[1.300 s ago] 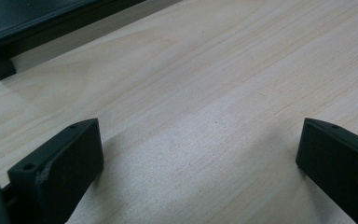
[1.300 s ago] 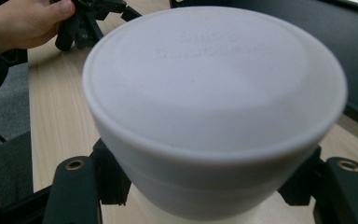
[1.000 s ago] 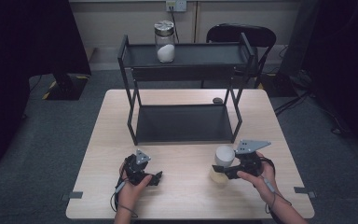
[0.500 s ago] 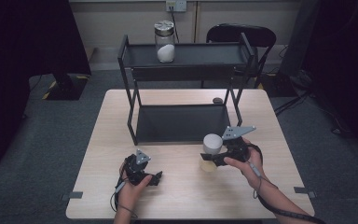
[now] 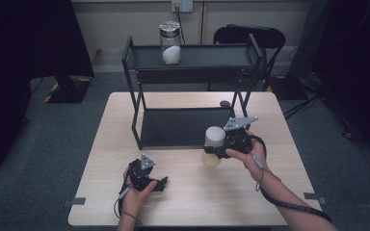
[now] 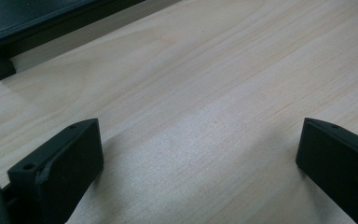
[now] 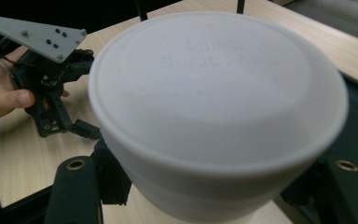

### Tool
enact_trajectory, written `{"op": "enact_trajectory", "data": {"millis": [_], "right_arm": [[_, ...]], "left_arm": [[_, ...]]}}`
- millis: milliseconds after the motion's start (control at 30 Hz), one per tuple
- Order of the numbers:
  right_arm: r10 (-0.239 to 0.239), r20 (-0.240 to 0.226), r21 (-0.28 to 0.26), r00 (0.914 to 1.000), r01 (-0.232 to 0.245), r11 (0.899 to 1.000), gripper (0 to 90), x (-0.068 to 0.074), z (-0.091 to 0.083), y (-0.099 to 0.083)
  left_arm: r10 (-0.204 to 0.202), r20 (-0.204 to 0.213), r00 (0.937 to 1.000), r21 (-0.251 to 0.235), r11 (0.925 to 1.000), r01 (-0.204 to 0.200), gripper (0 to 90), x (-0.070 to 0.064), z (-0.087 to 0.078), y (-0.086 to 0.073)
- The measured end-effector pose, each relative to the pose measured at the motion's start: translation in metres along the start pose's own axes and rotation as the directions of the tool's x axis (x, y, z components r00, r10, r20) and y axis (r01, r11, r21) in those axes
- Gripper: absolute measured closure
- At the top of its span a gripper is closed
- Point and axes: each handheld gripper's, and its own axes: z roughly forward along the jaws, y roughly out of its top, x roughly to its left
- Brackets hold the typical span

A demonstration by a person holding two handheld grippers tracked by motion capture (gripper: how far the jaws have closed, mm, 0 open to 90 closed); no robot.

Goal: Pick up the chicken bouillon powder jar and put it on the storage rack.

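Since a moment ago the right claw (image 5: 220,150) has carried the white-lidded jar (image 5: 214,144) away from the person and toward the black shelf rack (image 5: 192,126), so it now hangs above the table (image 5: 270,125) just in front of the rack's lower tray. Its jaws are closed on the jar below the lid, one on each side, as the right gripper view shows. The left claw (image 5: 163,183) has stayed resting on the table near its front edge, jaws spread wide with bare wood between them. A second jar (image 5: 170,42) stands on the rack's top shelf.
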Motion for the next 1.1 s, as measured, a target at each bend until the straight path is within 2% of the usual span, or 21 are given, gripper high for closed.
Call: {"op": "enact_trajectory", "data": {"millis": [433, 1100], "right_arm": [[0.004, 0.035, 0.007, 0.9994, -0.004, 1.0, 34.7, -0.015, -0.004, 0.03], [-0.03, 0.043, 0.026, 0.9986, 0.029, 0.999, 34.8, -0.015, -0.005, 0.072]], "left_arm": [[0.0, 0.0, 1.0, 0.0, 1.0, 0.0, 0.0, 0.0, 0.0, 0.0], [0.0, 0.0, 1.0, 0.0, 1.0, 0.0, 0.0, 0.0, 0.0, 0.0]]}}
